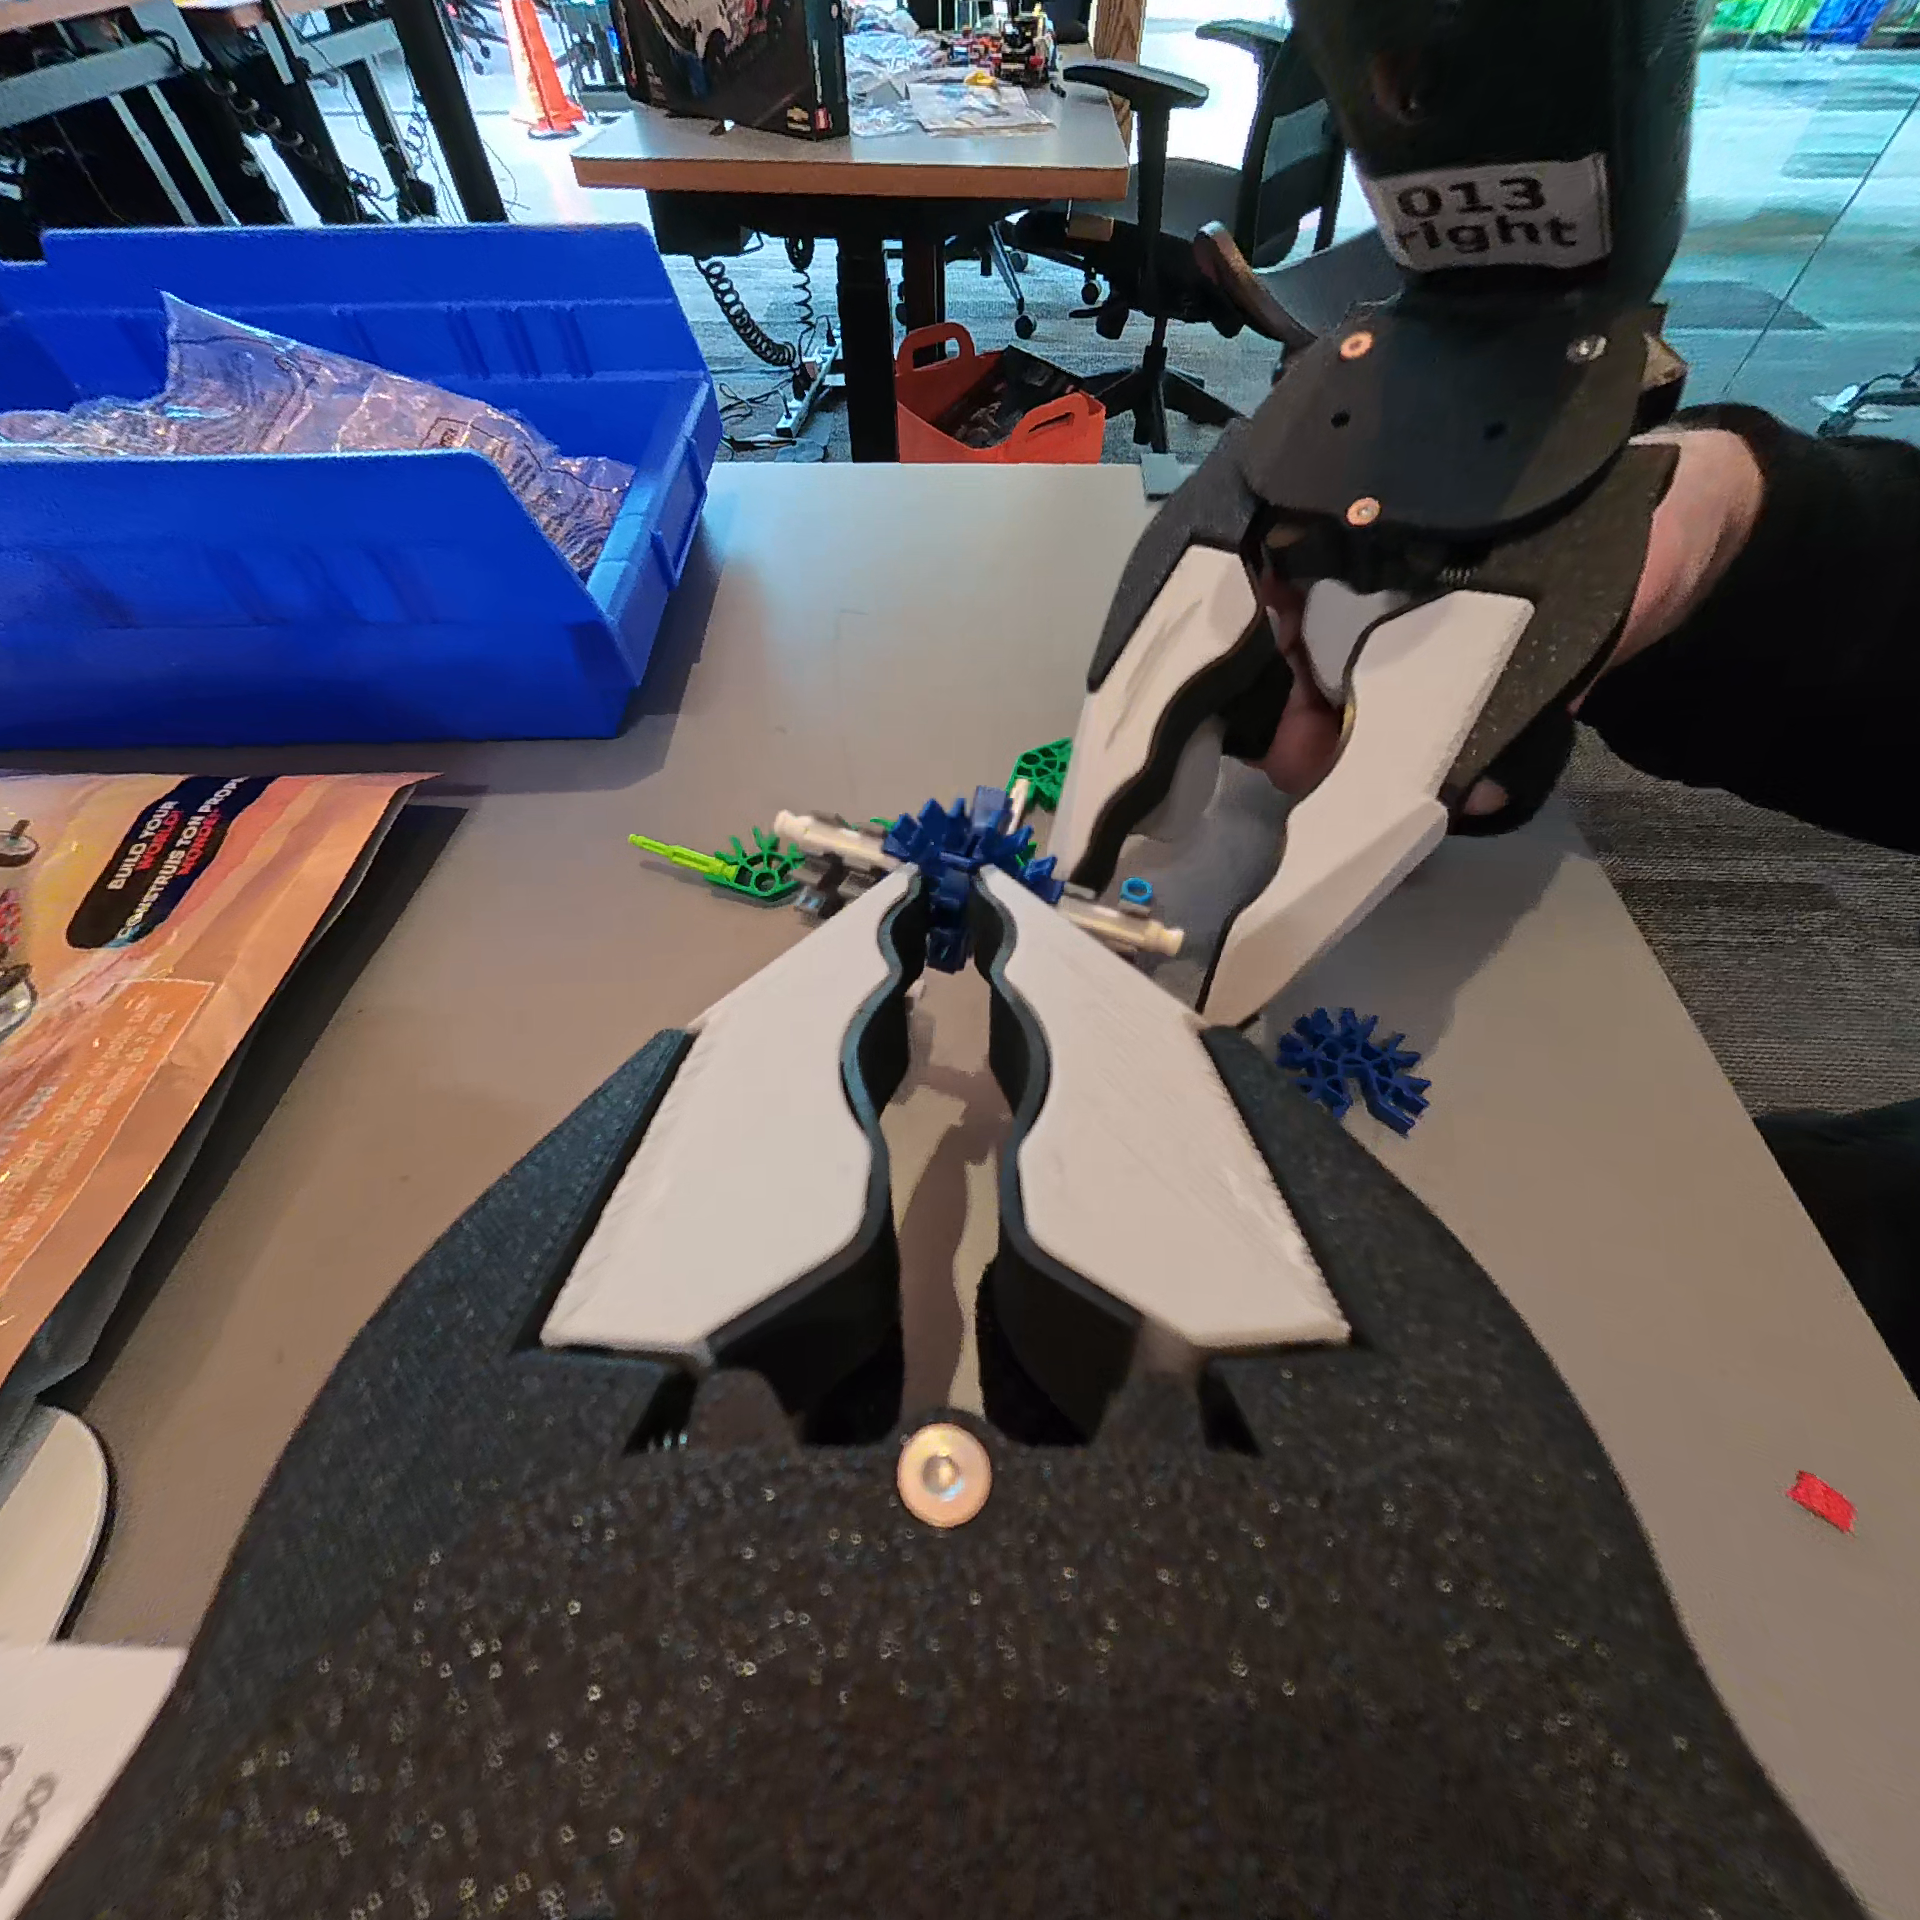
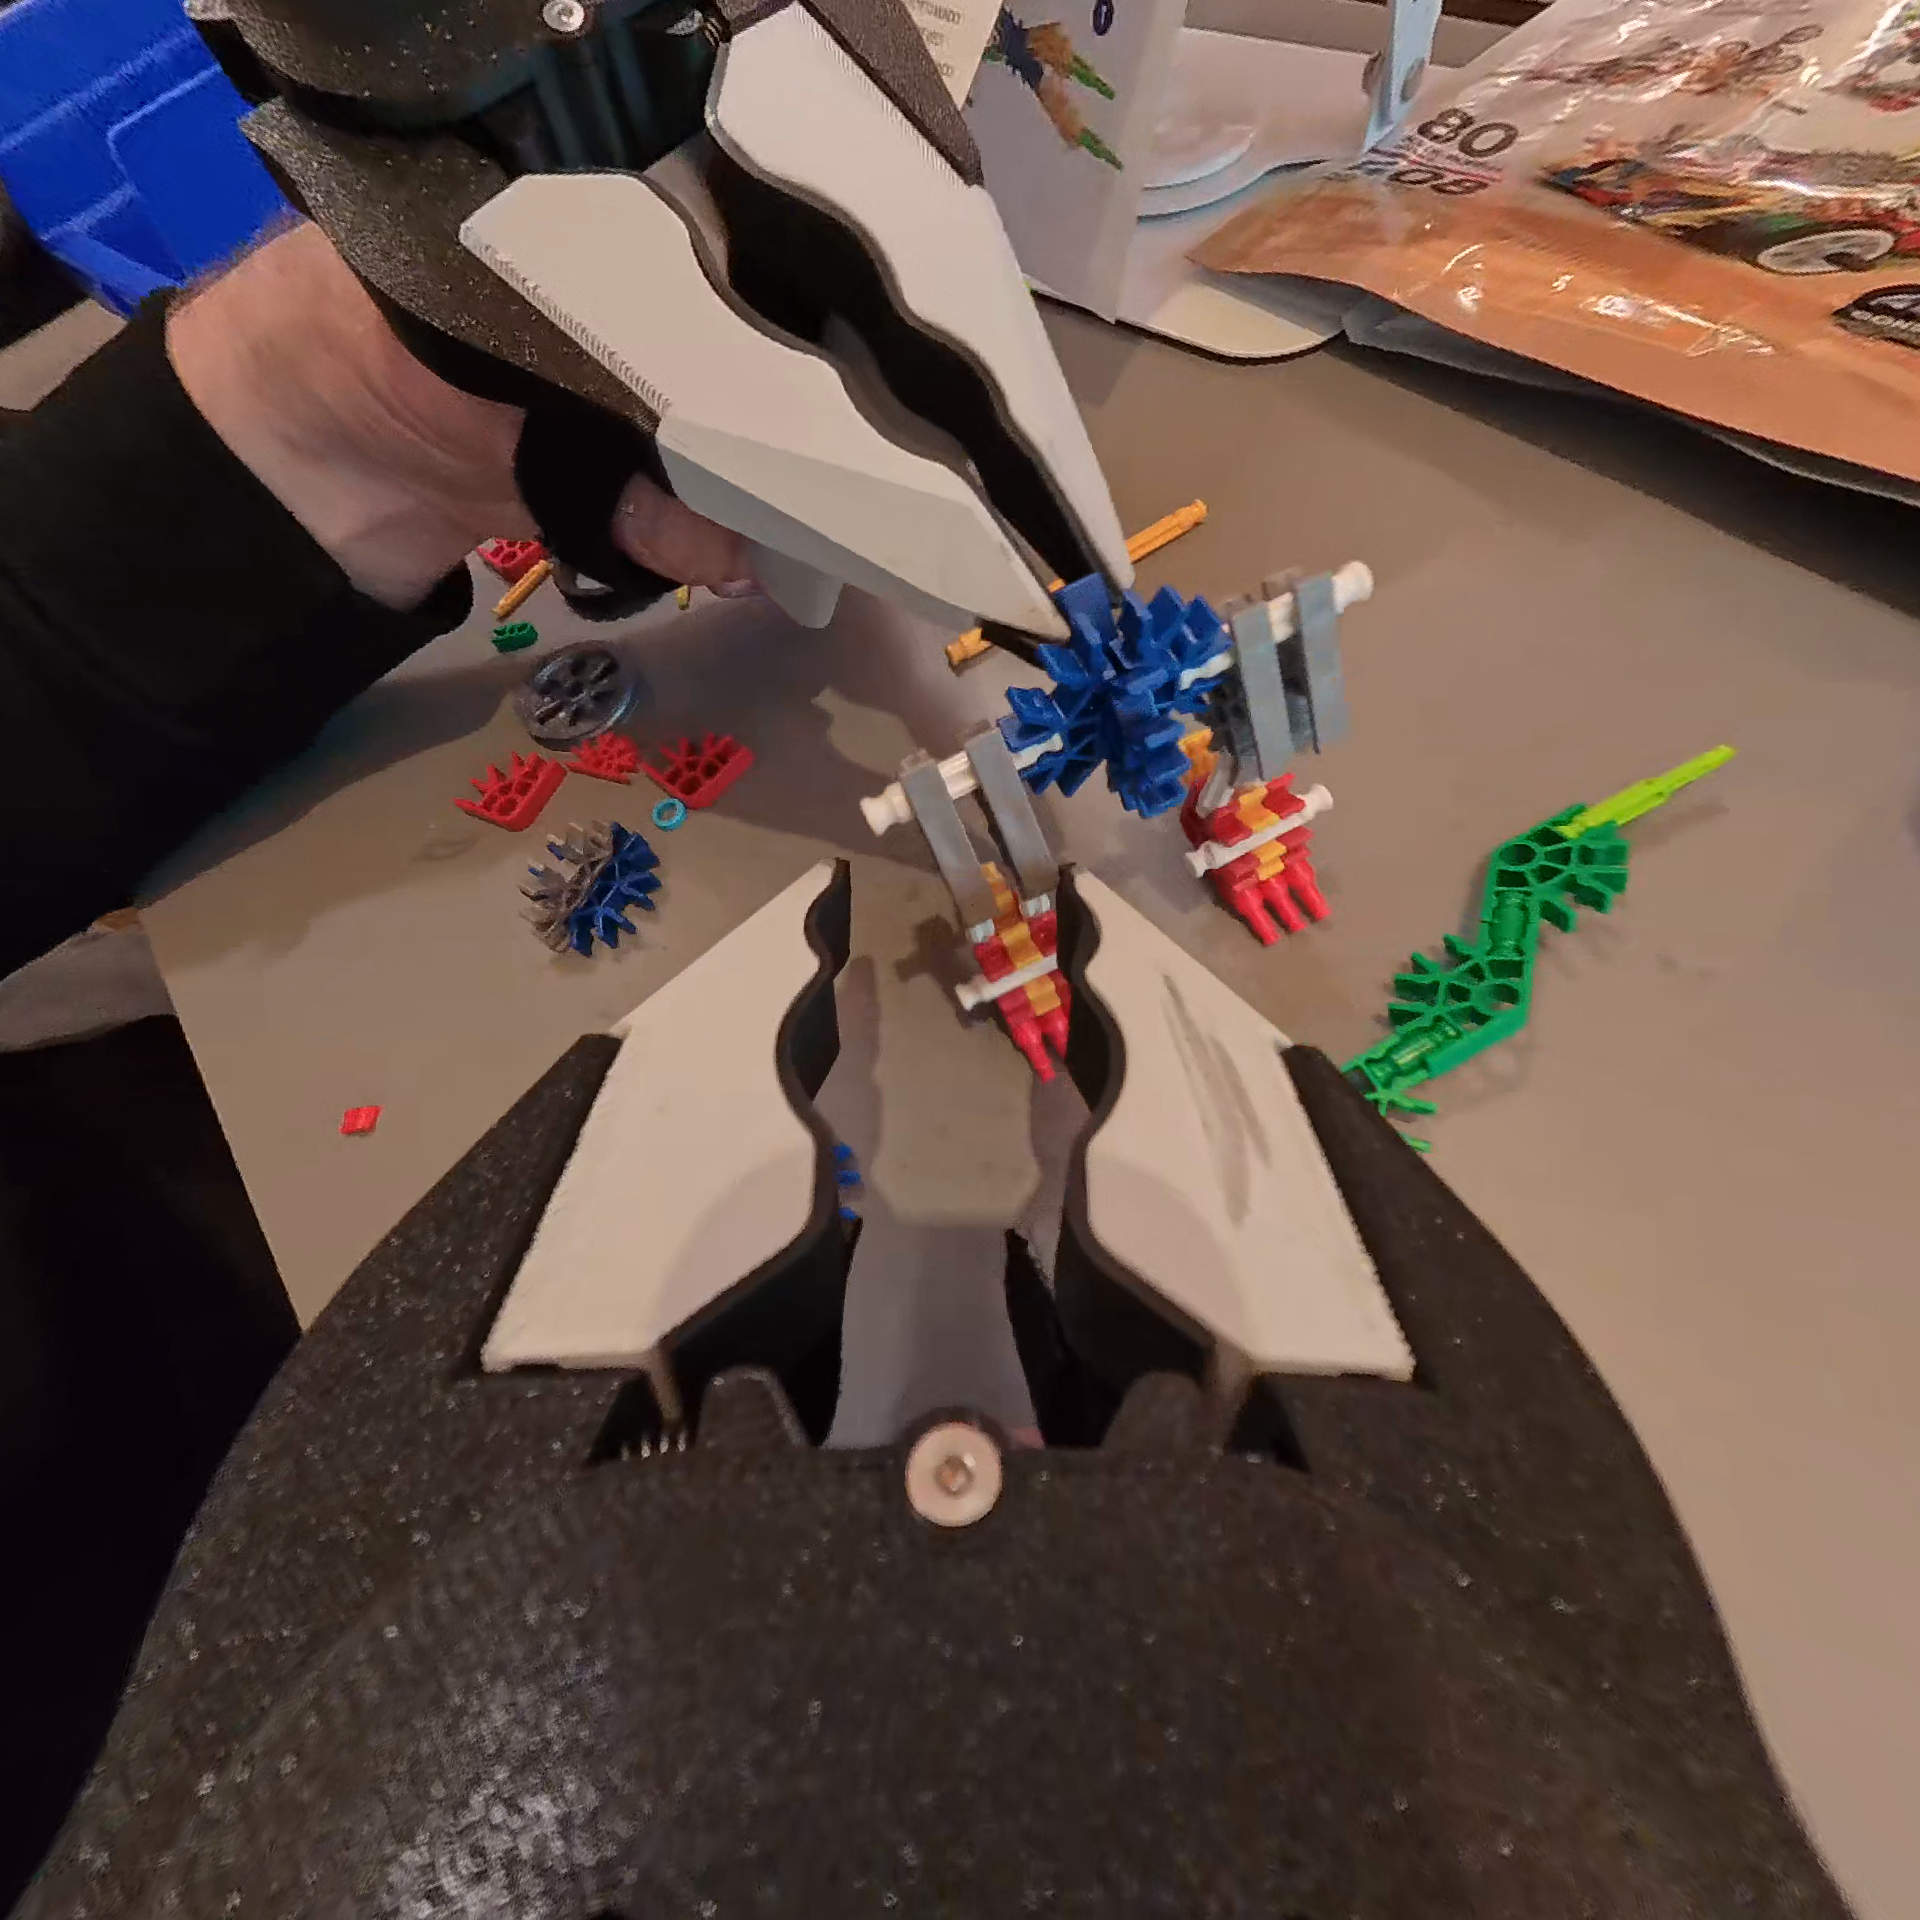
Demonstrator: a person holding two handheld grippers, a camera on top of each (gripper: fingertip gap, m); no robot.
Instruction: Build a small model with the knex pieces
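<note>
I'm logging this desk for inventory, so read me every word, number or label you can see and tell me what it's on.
I can say where writing stands, but I do not repeat the words.
White tag on the right tongs: printed characters, legible.
Orange bag: large print, legible.
Black box in the background: print too small to read.
White card at the bottom left corner: blurred and cut off.
</note>
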